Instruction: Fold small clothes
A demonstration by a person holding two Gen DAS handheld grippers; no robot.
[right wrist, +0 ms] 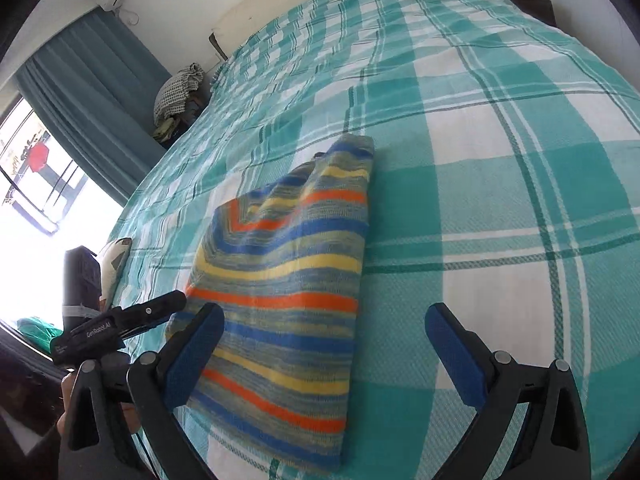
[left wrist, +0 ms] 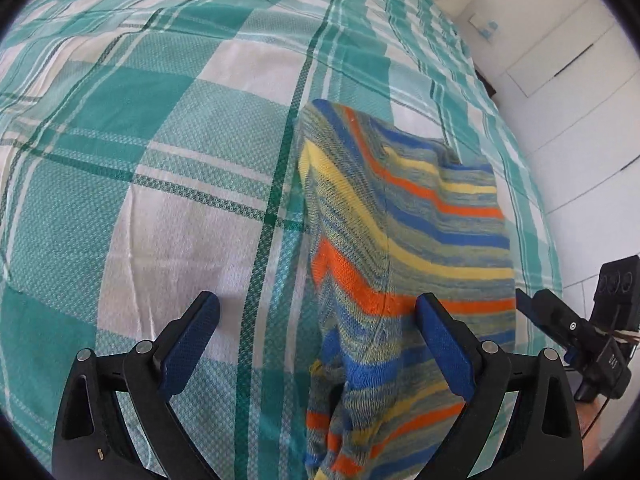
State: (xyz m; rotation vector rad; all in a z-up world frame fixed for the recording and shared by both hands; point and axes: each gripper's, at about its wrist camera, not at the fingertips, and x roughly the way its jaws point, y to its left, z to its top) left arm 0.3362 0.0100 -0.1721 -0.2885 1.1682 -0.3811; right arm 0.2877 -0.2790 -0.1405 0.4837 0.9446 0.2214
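Note:
A small knitted garment (left wrist: pixel 400 240) with blue, yellow, orange and grey stripes lies folded on the green-and-white checked bedspread (left wrist: pixel 160 140). In the right wrist view the garment (right wrist: pixel 288 280) is a long folded strip on the bedspread (right wrist: pixel 500 160). My left gripper (left wrist: pixel 318 308) is open, its right finger (left wrist: pixel 444 352) over the garment's near edge. My right gripper (right wrist: pixel 324 320) is open above the garment's near end, its left finger (right wrist: pixel 192 356) at the garment's left edge. Each gripper shows in the other's view: the right one (left wrist: pixel 576 336), the left one (right wrist: pixel 120 324).
The bed's right edge meets a white wall with cabinet doors (left wrist: pixel 560 60). In the right wrist view, a teal curtain (right wrist: pixel 88 92) and bright window (right wrist: pixel 36 168) stand left, with a pile of cloth (right wrist: pixel 178 88) beside the bed and a small item (right wrist: pixel 114 264) at its left edge.

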